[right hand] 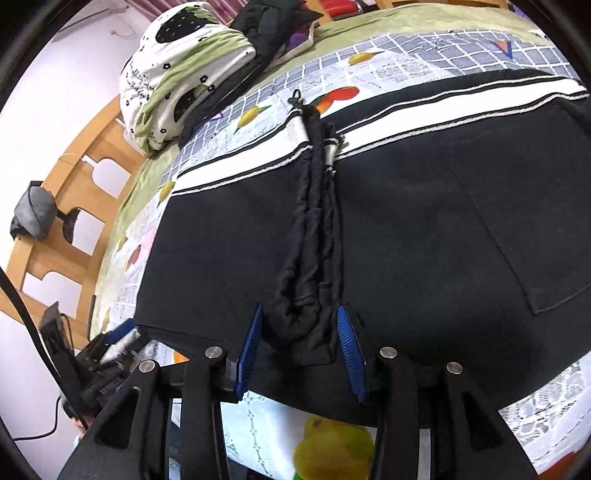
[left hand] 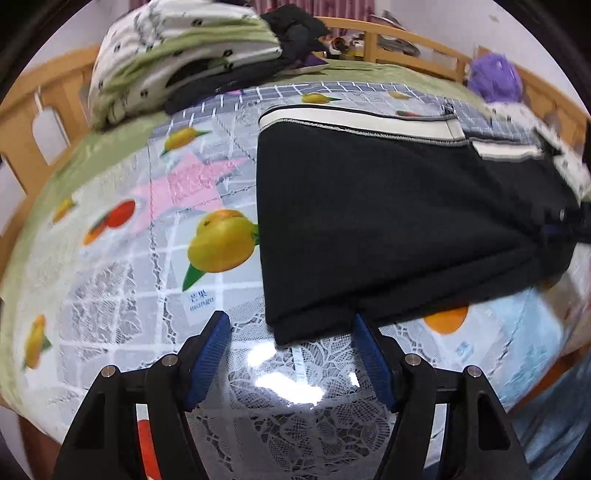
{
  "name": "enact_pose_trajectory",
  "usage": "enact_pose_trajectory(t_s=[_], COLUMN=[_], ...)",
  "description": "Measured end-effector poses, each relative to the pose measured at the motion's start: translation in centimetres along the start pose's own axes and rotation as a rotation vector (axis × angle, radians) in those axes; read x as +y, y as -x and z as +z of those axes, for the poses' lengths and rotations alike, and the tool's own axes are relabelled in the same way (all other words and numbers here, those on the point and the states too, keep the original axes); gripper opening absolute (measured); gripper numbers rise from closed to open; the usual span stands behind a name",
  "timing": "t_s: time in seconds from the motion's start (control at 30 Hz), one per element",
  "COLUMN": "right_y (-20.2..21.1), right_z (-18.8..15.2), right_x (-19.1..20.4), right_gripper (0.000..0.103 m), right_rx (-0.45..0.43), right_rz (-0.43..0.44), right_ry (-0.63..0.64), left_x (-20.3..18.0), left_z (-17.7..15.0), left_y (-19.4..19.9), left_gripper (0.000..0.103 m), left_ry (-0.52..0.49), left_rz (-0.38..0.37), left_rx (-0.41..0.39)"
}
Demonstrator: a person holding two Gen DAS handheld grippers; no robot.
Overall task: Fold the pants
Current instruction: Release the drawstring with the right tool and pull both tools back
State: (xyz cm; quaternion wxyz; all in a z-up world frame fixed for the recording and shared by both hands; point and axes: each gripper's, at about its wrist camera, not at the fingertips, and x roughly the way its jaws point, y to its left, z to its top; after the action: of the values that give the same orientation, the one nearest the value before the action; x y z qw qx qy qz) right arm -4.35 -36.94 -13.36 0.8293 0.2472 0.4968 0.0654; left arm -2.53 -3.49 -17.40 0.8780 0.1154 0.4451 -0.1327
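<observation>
Black pants (left hand: 369, 221) with a white striped waistband (left hand: 354, 120) lie folded flat on a fruit-print cloth (left hand: 147, 221) over the bed. My left gripper (left hand: 291, 328) is open, its jaws spread at the near left corner of the pants, just touching the edge. In the right wrist view the pants (right hand: 406, 240) fill the frame, with a bunched black ridge of fabric (right hand: 314, 258) running down the middle. My right gripper (right hand: 301, 325) is open, its jaws on either side of the lower end of that ridge.
A folded green and white quilt (left hand: 177, 62) and dark clothes (left hand: 295, 33) lie at the bed's far left. A wooden bed rail (left hand: 406, 40) runs around the back. A purple object (left hand: 495, 77) sits at the far right. A grey umbrella (right hand: 33, 210) hangs beyond the rail.
</observation>
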Motion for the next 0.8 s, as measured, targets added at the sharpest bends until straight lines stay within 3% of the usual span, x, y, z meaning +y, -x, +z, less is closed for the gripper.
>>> enact_pose_trajectory(t_s=[0.23,0.33,0.47,0.67,0.8], right_y=[-0.1,-0.2,-0.2,-0.2,0.0], right_z=[0.0,0.1,0.1,0.0,0.0], right_x=[-0.2,-0.4,-0.3,-0.4,-0.4], right_gripper=[0.043,0.043,0.043,0.043,0.043], right_rx=[-0.001,0.001,0.000,-0.001,-0.004], right_rz=[0.003,0.012,0.006,0.008,0.014], right_ry=[-0.004,-0.013,-0.009,-0.008,-0.012], left_x=[1.3,0.5,-0.7,0.9,2.0], left_z=[0.0,-0.4,-0.7,-0.2,0.4], left_y=[1.6,1.0,0.4,1.5,2.1], left_gripper=[0.068,0.068,0.068,0.068,0.068], left_ry=[0.041,-0.022,-0.080,0.007,0.082], left_rz=[0.024,0.015,0.077,0.121,0.060], left_rx=[-0.078,-0.034,-0.022,-0.097,-0.130])
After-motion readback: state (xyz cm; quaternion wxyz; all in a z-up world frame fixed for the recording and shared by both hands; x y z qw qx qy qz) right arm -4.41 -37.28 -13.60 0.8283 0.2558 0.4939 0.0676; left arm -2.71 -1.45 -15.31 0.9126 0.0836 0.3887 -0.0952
